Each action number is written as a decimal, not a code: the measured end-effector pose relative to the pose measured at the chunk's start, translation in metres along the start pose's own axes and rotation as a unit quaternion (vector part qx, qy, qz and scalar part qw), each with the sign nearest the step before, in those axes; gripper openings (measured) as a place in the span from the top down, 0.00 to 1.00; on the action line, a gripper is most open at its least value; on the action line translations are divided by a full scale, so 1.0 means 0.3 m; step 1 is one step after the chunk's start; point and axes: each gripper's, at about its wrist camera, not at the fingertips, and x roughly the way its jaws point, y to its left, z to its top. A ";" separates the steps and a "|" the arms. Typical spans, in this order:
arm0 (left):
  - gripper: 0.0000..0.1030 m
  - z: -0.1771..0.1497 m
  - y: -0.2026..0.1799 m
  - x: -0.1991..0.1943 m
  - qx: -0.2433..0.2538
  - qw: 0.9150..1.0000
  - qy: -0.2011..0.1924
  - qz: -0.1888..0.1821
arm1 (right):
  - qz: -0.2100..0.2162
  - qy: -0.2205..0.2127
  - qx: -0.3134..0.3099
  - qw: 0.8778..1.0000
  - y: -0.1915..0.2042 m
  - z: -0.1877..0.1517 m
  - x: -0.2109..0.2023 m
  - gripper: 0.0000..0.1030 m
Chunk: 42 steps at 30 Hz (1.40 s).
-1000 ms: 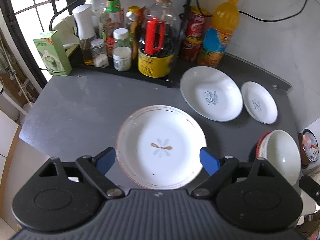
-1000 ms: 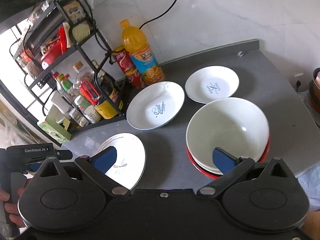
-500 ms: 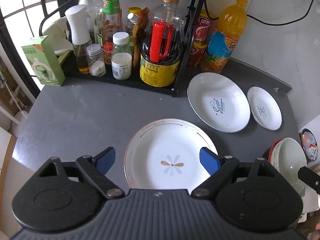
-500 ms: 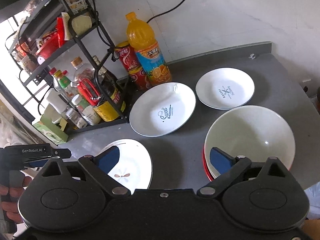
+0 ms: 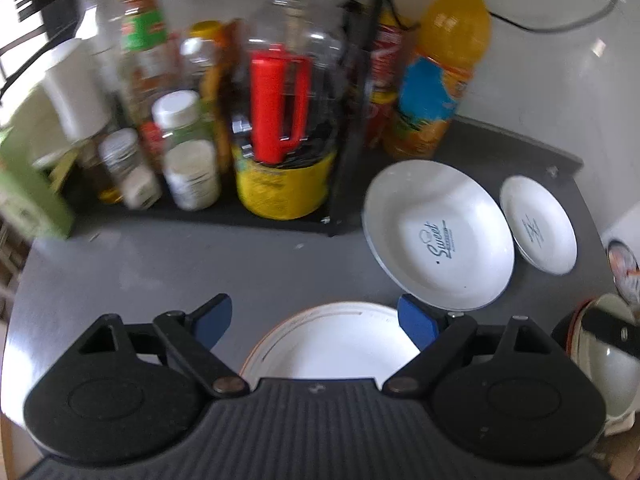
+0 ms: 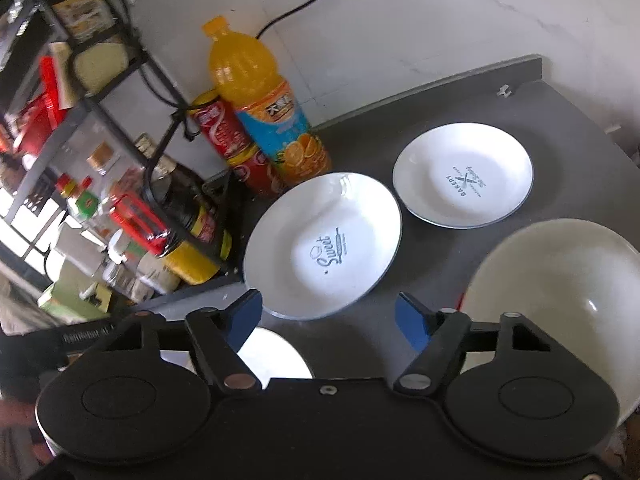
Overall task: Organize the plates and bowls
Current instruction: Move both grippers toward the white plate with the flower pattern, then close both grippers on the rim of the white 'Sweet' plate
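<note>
On the grey counter a gold-rimmed white plate lies just under my open left gripper, between its blue pads without contact. Beyond it sit a large "Sweet" plate and a small "Bakery" plate. My right gripper hovers over the near edge of the "Sweet" plate, its jaws closing with nothing pressed between them. A stack of white bowls over a red one stands at the right.
A black wire rack packed with bottles and jars fills the back left. An orange juice bottle and red cans stand by the wall. A green box sits at the far left edge.
Both grippers have moved forward and lower toward the back of the counter. The gold-rimmed plate has slipped under the left gripper. The right jaws have narrowed and shifted from the bowls toward the "Sweet" plate.
</note>
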 end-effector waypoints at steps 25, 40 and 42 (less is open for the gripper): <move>0.27 0.123 -0.174 0.464 0.096 0.993 0.060 -0.035 | -0.093 0.069 0.066 0.991 -0.071 0.100 0.440 0.58; 0.10 0.158 -0.204 0.585 0.084 0.990 0.111 -0.023 | -0.111 0.084 0.091 0.986 -0.109 0.092 0.548 0.57; 0.10 0.161 -0.196 0.592 0.072 0.992 0.105 -0.027 | -0.108 0.078 0.091 0.987 -0.111 0.094 0.550 0.58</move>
